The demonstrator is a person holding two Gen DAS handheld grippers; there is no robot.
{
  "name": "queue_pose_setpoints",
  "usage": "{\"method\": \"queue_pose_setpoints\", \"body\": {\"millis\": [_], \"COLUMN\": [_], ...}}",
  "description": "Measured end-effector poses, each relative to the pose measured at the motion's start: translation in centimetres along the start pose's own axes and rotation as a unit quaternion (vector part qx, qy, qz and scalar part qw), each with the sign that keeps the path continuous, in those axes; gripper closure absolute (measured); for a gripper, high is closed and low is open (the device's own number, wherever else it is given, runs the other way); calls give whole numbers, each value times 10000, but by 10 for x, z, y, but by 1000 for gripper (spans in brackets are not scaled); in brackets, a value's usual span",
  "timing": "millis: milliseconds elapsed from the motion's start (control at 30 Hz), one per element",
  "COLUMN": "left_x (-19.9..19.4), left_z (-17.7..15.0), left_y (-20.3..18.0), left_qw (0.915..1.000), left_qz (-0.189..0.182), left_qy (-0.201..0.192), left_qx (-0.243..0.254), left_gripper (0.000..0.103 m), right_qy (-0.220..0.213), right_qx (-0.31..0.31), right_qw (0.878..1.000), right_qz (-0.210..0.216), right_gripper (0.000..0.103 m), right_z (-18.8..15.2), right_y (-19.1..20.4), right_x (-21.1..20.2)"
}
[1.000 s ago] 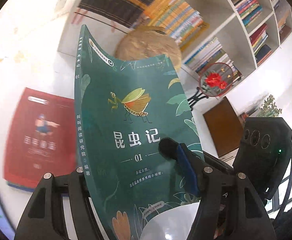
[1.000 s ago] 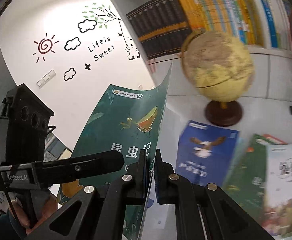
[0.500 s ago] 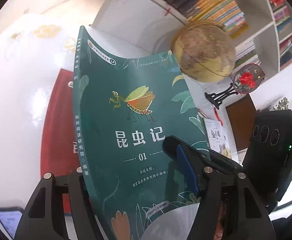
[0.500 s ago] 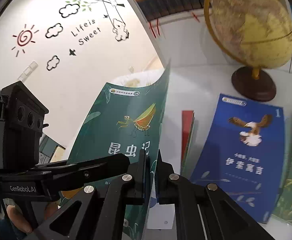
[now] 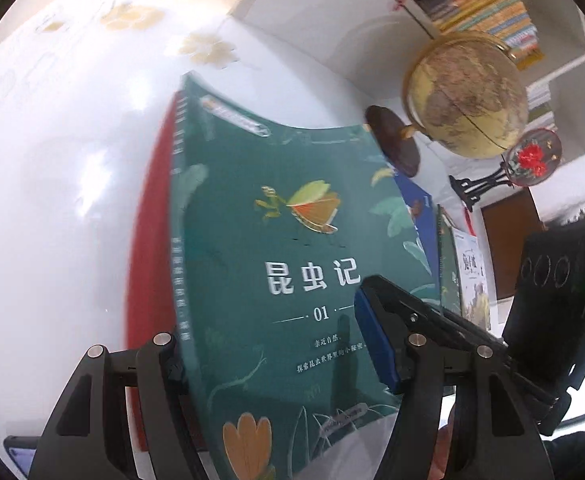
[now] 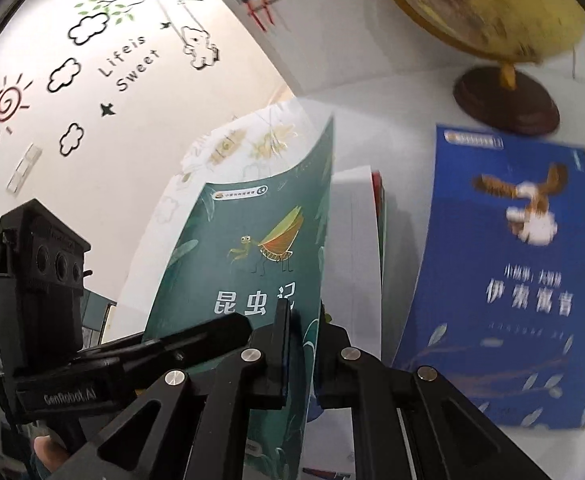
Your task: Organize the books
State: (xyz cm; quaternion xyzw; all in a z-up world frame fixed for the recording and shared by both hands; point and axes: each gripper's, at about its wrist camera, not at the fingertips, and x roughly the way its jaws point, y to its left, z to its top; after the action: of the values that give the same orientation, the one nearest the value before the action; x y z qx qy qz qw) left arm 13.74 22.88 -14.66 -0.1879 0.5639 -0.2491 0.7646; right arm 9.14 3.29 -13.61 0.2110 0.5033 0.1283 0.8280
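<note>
Jaws on the right gripper are pinching the right edge of the green book near its bottom, while the left gripper is straddling the same book, with its jaws partly spread across the lower cover; one finger sits at the spine and the blue-padded finger lies over the front, so it appears to be gripping the book across its width. Both are carrying the green book tilted, low over the white counter, directly above a red book lying flat there. Judging from this, the step in hand is stacking the green book onto the red one. The next move is calling for a level lowering, lining spine and corners up with the book below, then releasing both grips without dragging the cover. Its soft cover is bowing between the two grips, showing a mantis drawing and white characters. A blue book is lying flat to the right, and a globe is standing at the far right.
</note>
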Motion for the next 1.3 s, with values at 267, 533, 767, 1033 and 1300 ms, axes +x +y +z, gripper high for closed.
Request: {"method": "queue_pose_setpoints", "body": {"millis": [267, 533, 767, 1033, 1300], "left_x": [-13, -9, -18, -43, -53], "left_z": [0, 7, 10, -1, -16], "left_y": [12, 6, 11, -13, -96], "left_qw": [9992, 9974, 9921, 9885, 9776], "left_qz": [238, 599, 1063, 1227, 1635], "left_qy": [-237, -396, -629, -876, -1147], "left_qx": [-199, -79, -226, -58, 664], "left_gripper": [38, 33, 32, 31, 31], "right_qy": [99, 121, 127, 26, -661], "right_qx": [124, 191, 15, 102, -656], "right_qw": [9998, 9989, 9986, 9970, 9901], "right_qz": [-134, -404, -506, -763, -1053], "right_gripper": [93, 90, 88, 67, 55], "right_z": [-9, -10, -3, 0, -4], "right_y": [1, 0, 11, -9, -2], "right_x": [4, 8, 16, -17, -99]}}
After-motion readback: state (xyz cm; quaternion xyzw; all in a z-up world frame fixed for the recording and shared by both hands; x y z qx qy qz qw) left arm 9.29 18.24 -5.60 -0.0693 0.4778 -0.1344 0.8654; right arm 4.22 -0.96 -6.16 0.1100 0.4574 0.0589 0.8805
